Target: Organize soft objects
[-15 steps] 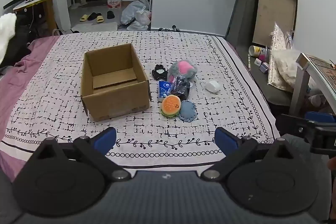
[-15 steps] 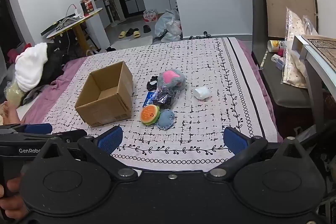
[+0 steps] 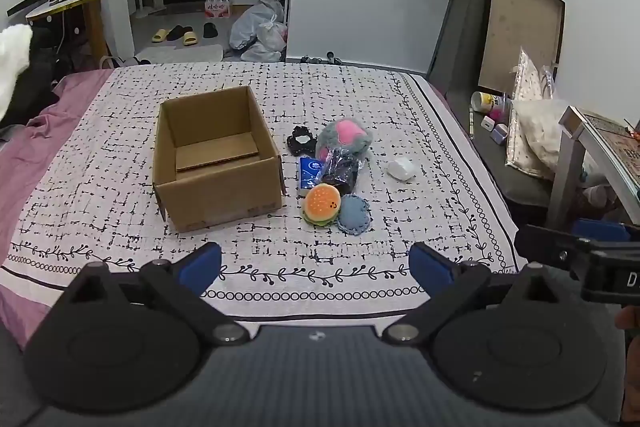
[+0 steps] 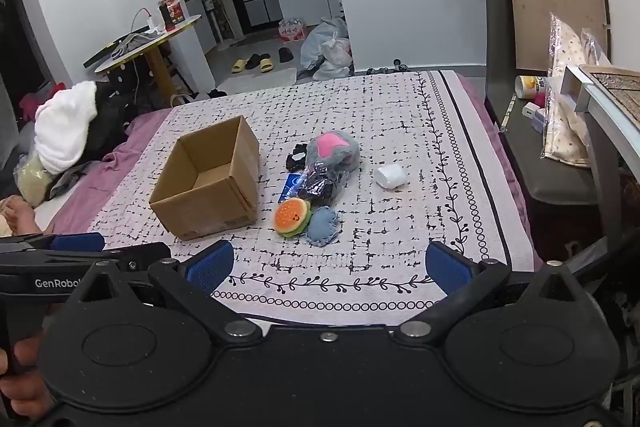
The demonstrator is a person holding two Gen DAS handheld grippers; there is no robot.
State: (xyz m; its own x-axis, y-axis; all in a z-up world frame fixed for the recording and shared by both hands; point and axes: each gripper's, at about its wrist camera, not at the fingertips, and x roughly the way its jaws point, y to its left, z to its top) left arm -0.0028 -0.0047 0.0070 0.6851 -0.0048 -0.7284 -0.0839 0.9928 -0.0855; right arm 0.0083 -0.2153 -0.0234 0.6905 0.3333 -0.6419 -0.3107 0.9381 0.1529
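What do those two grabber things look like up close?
Both the left gripper and the right gripper are black, with two round discs at the base and blue pads on their fingertips. The left one's side has white "GenRobo" lettering.

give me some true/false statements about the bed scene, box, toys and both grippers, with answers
1. The cardboard box holds several toys. False: only a loose cardboard flap lies inside.
2. The burger plush touches the blue heart cushion. True.
3. The left gripper is clamped on the burger plush. False: its jaws are open and hold nothing.
4. The white object lies apart from the toy pile. True.
5. The right gripper is open. True.
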